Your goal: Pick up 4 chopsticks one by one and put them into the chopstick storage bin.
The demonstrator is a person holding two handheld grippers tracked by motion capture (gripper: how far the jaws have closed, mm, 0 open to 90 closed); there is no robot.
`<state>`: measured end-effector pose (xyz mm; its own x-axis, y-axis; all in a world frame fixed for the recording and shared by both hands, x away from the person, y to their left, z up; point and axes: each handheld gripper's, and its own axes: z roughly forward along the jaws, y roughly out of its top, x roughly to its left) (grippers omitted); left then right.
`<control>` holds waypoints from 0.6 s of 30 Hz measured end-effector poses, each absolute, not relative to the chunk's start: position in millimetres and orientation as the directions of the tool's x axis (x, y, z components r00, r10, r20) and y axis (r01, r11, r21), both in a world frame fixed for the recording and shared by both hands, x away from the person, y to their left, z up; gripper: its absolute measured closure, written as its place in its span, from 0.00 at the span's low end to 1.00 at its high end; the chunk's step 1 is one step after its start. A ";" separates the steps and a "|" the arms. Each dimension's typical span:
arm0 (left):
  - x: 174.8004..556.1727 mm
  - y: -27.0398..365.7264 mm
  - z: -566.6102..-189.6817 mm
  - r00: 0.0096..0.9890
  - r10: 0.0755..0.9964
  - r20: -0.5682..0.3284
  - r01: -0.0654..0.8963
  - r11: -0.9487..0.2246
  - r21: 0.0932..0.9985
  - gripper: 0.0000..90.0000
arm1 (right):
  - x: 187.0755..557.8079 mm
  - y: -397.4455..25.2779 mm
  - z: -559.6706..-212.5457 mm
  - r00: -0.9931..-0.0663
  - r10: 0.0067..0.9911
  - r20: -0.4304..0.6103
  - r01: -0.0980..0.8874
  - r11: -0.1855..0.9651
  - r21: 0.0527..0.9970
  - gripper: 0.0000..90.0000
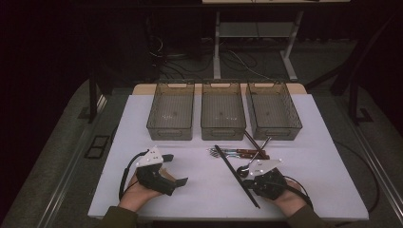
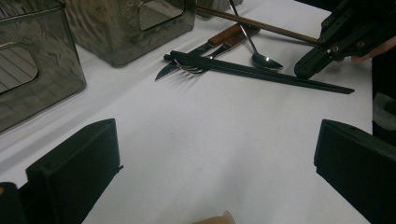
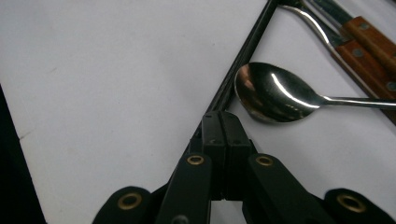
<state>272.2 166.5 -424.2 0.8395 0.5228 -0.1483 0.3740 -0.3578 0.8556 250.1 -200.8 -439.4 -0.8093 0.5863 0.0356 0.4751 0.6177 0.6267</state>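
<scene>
Left gripper (image 1: 175,168) fingers wide; right gripper (image 3: 222,122) fingers together, seemingly pinching the black chopsticks (image 3: 243,58).

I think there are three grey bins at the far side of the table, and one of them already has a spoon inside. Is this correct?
Not quite. The three grey bins hold nothing; the high view shows bare bottoms in all. The spoon lies on the table among the other cutlery, near the right gripper, as the right gripper view shows.

Dim room, grey floor (image 1: 57,142), tangled cables (image 1: 237,59), white-legged desk frame (image 1: 256,38) behind
</scene>
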 end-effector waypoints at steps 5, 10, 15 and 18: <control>272.3 166.3 -424.4 0.840 0.522 -0.149 0.374 -0.358 0.855 0.00 | 250.0 -204.5 -436.0 -0.793 0.607 0.056 0.492 0.584 0.646 0.94; 272.3 166.2 -424.4 0.840 0.523 -0.147 0.374 -0.359 0.855 0.00 | 250.7 -203.0 -439.1 -0.785 0.615 0.068 0.506 0.575 0.643 0.92; 272.3 166.1 -424.4 0.840 0.522 -0.146 0.373 -0.360 0.855 0.00 | 250.3 -198.9 -441.1 -0.772 0.630 0.083 0.523 0.556 0.645 0.91; 272.2 166.3 -424.2 0.840 0.522 -0.147 0.373 -0.360 0.855 0.00 | 250.1 -197.2 -440.0 -0.764 0.639 0.083 0.526 0.545 0.653 0.91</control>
